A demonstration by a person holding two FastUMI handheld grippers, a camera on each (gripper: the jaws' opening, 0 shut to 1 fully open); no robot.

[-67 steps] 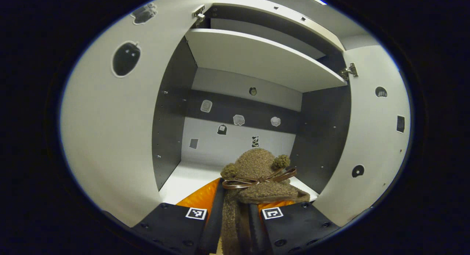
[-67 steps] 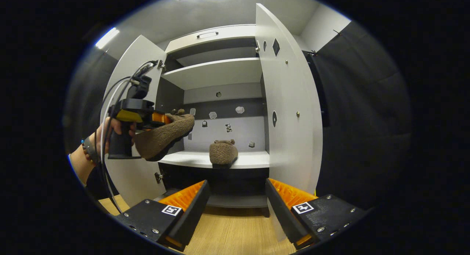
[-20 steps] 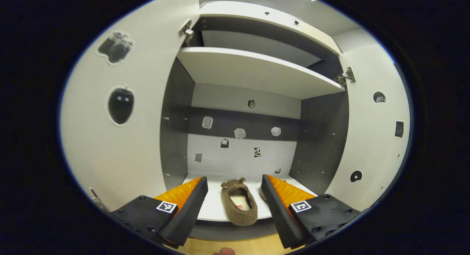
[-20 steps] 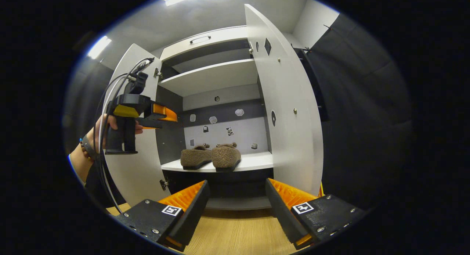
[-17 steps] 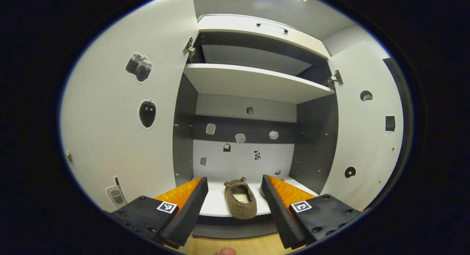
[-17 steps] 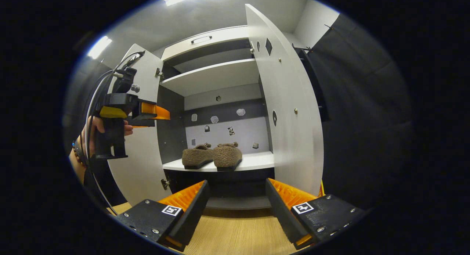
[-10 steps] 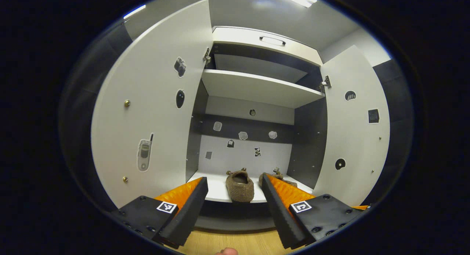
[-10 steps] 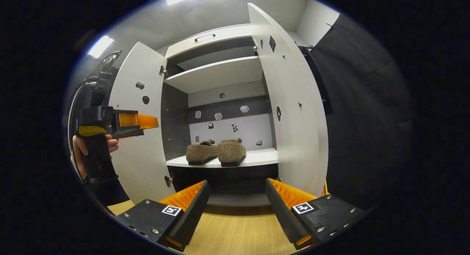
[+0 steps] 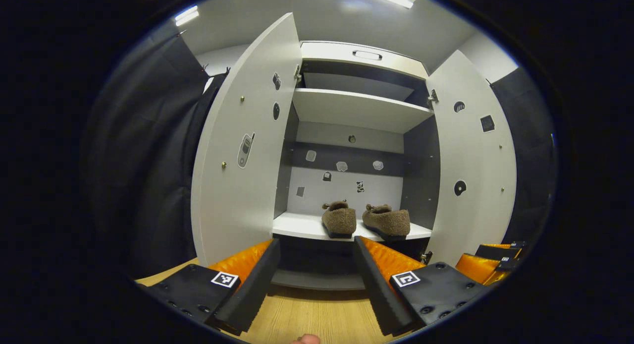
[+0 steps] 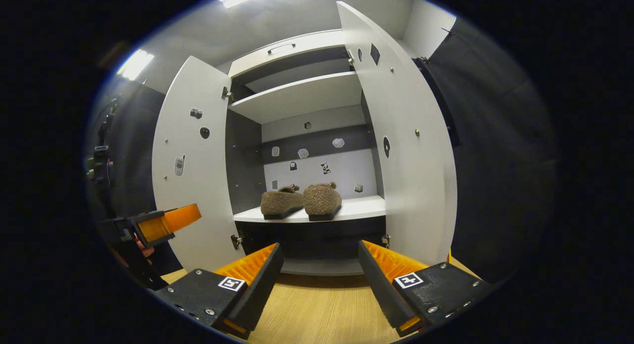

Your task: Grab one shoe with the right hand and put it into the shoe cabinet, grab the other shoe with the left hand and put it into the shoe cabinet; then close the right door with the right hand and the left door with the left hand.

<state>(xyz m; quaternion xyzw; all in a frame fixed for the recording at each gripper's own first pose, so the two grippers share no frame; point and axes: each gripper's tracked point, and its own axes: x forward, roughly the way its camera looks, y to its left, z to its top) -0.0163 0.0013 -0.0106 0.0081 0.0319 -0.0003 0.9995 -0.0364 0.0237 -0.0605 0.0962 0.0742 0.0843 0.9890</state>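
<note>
Two fuzzy brown shoes [image 9: 339, 219] [image 9: 386, 221] sit side by side on the lower shelf [image 9: 302, 227] of the white shoe cabinet; the right gripper view shows the pair too [image 10: 281, 201] [image 10: 322, 200]. Both doors stand wide: the left door [image 9: 242, 150] and the right door [image 9: 475, 160], seen again in the right gripper view as left door [image 10: 190, 165] and right door [image 10: 406, 145]. My left gripper [image 9: 317, 279] is open and empty, well back from the cabinet. My right gripper [image 10: 319, 279] is open and empty, in front of the cabinet. The left gripper [image 10: 158, 225] also appears low at the left.
A wooden floor [image 10: 322, 309] runs up to the cabinet. An upper shelf [image 9: 356, 108] and a top drawer with a handle [image 9: 366, 54] sit above the shoes. Black cloth walls [image 9: 148, 160] flank the cabinet. The right gripper's edge [image 9: 488, 264] shows at lower right.
My left gripper let go of the second shoe on the shelf beside the first, then pulled back and down away from the cabinet. The right gripper stayed nearly still.
</note>
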